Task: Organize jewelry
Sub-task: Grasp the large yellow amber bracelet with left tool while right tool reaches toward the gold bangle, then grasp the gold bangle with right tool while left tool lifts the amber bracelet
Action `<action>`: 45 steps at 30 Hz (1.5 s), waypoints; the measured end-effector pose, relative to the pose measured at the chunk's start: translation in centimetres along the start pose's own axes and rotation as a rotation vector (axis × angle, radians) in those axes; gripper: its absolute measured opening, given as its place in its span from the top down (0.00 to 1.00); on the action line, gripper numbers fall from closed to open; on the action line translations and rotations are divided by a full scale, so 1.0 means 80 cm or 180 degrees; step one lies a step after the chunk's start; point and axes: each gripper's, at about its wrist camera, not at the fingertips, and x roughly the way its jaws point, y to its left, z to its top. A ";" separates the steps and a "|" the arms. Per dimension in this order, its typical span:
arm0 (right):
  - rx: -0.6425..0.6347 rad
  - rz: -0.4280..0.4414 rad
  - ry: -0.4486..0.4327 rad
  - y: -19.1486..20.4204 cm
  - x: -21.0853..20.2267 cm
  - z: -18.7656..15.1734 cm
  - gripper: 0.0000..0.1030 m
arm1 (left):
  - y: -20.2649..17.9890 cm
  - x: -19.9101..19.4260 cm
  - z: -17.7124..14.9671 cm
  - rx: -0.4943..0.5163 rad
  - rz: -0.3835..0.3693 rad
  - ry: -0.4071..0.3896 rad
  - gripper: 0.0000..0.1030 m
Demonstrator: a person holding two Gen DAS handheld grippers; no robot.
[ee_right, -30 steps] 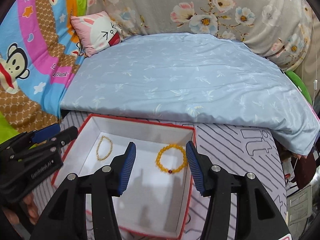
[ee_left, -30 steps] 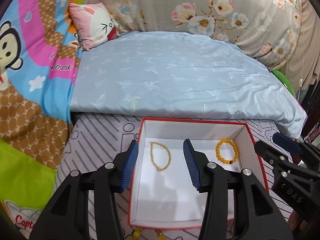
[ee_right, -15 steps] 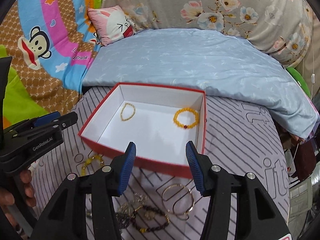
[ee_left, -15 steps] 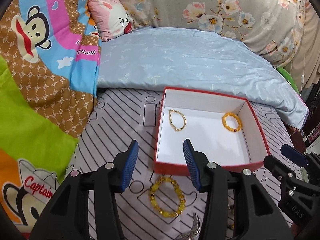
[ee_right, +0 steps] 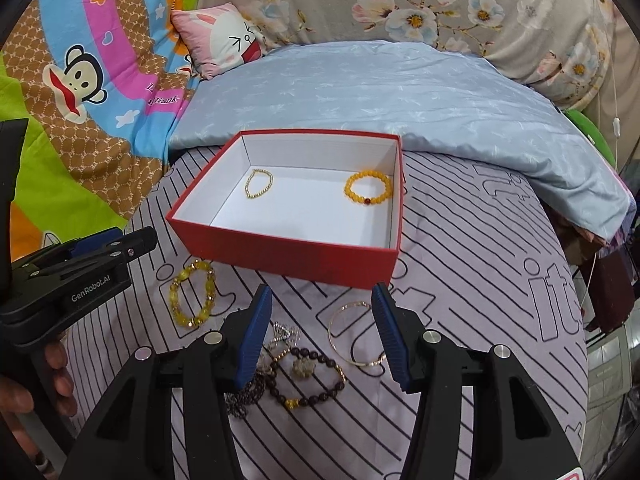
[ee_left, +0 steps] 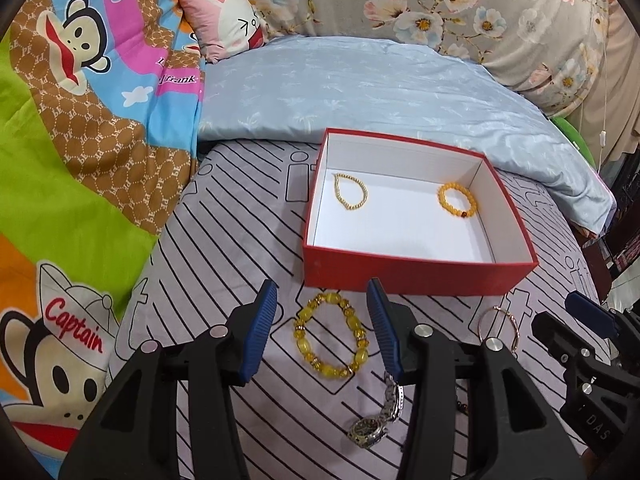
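A red box with a white inside sits on the striped sheet; it also shows in the right wrist view. It holds a thin gold bead bracelet and an orange bead bracelet. In front of it lie a chunky yellow bracelet, a silver watch, a thin gold bangle and a dark bead bracelet. My left gripper is open and empty above the yellow bracelet. My right gripper is open and empty above the bangle and dark beads.
A folded light-blue quilt lies behind the box. A cartoon monkey blanket covers the left side. A pink pillow sits at the back. The bed edge drops off at the right.
Both grippers have pulled back from over the box toward me. The loose jewelry in front of the box has come into view. Both jaws stayed open.
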 end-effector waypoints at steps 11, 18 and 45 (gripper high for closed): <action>0.0153 -0.0047 0.0174 -0.023 0.003 -0.039 0.50 | 0.018 0.014 -0.042 -0.0078 0.0038 0.0231 0.48; 0.0210 -0.0073 0.0275 -0.031 0.008 -0.059 0.50 | 0.039 0.036 -0.061 -0.0281 -0.0019 0.0406 0.48; 0.0346 -0.0177 0.0454 -0.069 0.085 -0.040 0.70 | 0.021 0.086 -0.058 -0.0178 -0.0191 0.0487 0.92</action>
